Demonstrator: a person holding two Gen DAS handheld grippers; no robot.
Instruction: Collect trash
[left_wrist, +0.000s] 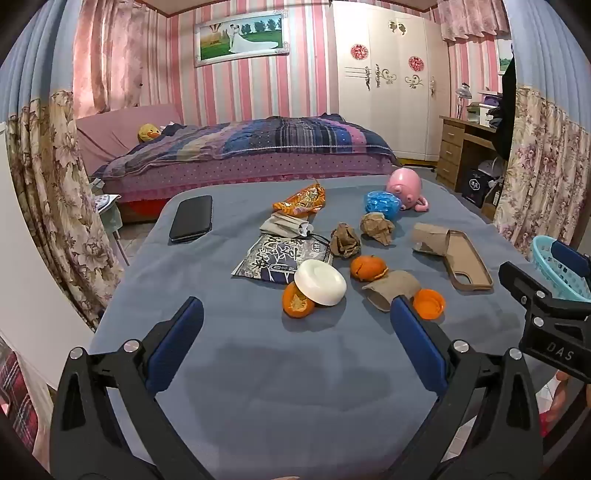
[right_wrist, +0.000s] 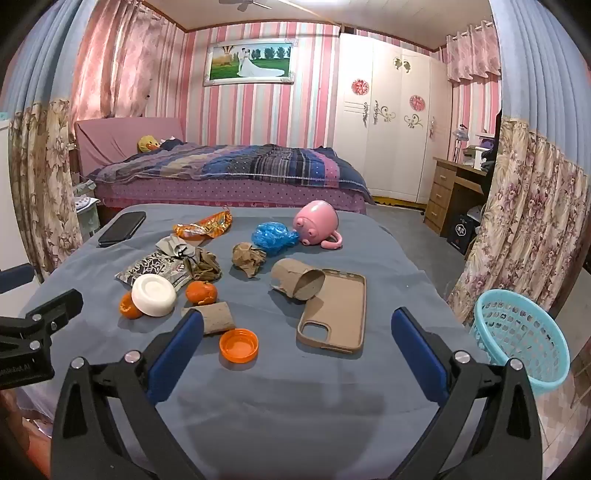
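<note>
Both grippers hang over the near edge of the table (left_wrist: 258, 387), tilted down a little, jaws spread wide with nothing between them. Ahead of the left gripper (left_wrist: 295, 314) lies a broad bare stretch of blue cloth; the right gripper (right_wrist: 297, 325) has the same free strip below it.

Trash sits past that strip, mid-table. From the left gripper, a white dish (left_wrist: 320, 282) leans on an orange peel (left_wrist: 297, 301) at 12 o'clock. A flattened tube (left_wrist: 391, 290) and an orange cap (left_wrist: 428, 303) lie at 1 o'clock, the cap just beside the right fingertip. Behind them are a second peel (left_wrist: 368, 267), two paper wads (left_wrist: 345, 240), a printed wrapper (left_wrist: 280, 254), a grey mask (left_wrist: 282, 225), an orange packet (left_wrist: 301, 201) and a blue bag (left_wrist: 382, 203).

From the right gripper, a phone case (right_wrist: 336, 314) lies at 12 o'clock, its top end touching an open tube (right_wrist: 297, 282). A pink mug (right_wrist: 317, 223) lies tipped at the far edge, and a phone (right_wrist: 122, 229) sits near the far left corner.

Off the table's right edge, at 3 o'clock from the right gripper, a teal basket (right_wrist: 521, 339) tilts its mouth toward the table. Curtains (right_wrist: 517, 221) close in on both sides; the room is open beyond the far edge up to the bed (right_wrist: 229, 173).
</note>
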